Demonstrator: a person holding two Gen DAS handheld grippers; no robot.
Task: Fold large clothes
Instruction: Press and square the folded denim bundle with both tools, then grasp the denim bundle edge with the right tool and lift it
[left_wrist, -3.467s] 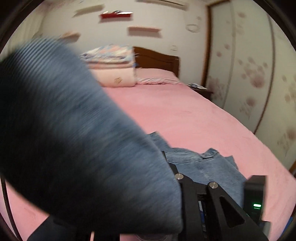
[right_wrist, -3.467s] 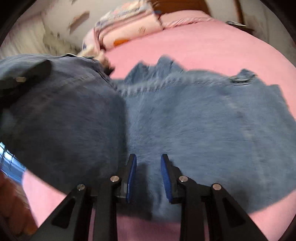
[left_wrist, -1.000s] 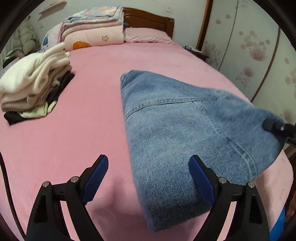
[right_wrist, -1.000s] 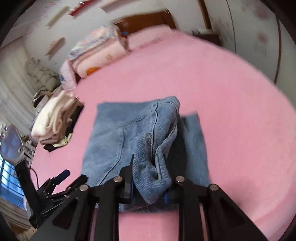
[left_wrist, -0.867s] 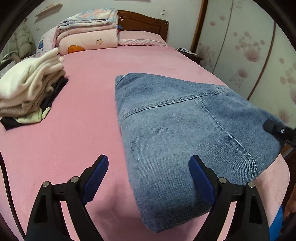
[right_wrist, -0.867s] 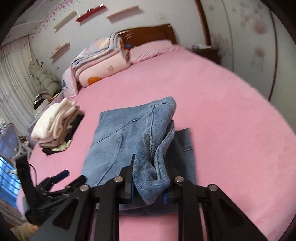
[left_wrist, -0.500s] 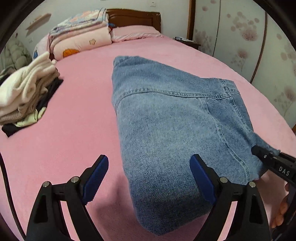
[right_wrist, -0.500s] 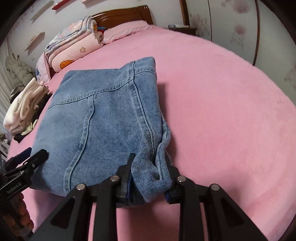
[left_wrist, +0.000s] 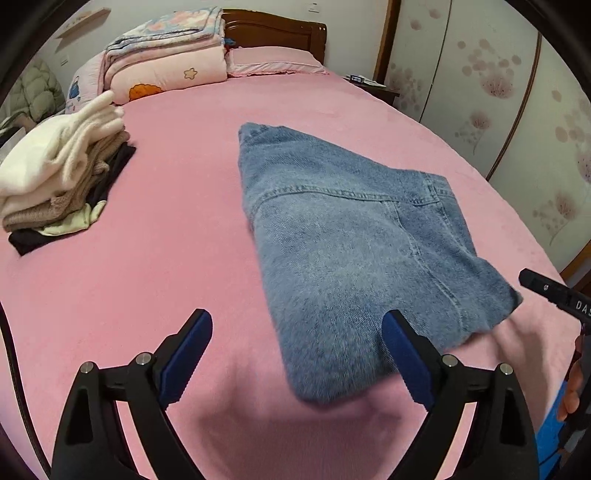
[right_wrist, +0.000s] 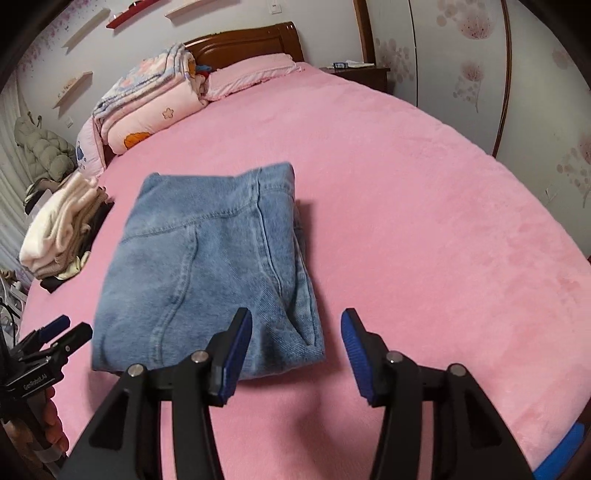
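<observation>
A pair of blue jeans (left_wrist: 351, 251) lies folded into a thick rectangle on the pink bed (left_wrist: 166, 277). My left gripper (left_wrist: 295, 325) hovers wide open over the bundle's near corner, and its pads do not touch the denim. In the right wrist view the jeans (right_wrist: 207, 266) lie flat just beyond my right gripper (right_wrist: 295, 321). Its jaws are opening. The bundle's near right corner shows between the blue fingertips (right_wrist: 351, 332), free of both pads. The left gripper's tip (right_wrist: 62, 332) shows at the lower left, held by a hand.
A stack of folded clothes (left_wrist: 55, 177) sits on the bed's left side. Folded quilts (left_wrist: 166, 62) and a pillow (left_wrist: 273, 62) lie by the wooden headboard. A nightstand (left_wrist: 369, 83) and flowered wardrobe doors (left_wrist: 517, 110) stand to the right. Bare pink sheet (right_wrist: 424, 221) spreads right of the jeans.
My right gripper held a bunched edge of the jeans; it has let go, opened and drawn back. The jeans now lie flat. My left gripper stayed open and shifted a little.
</observation>
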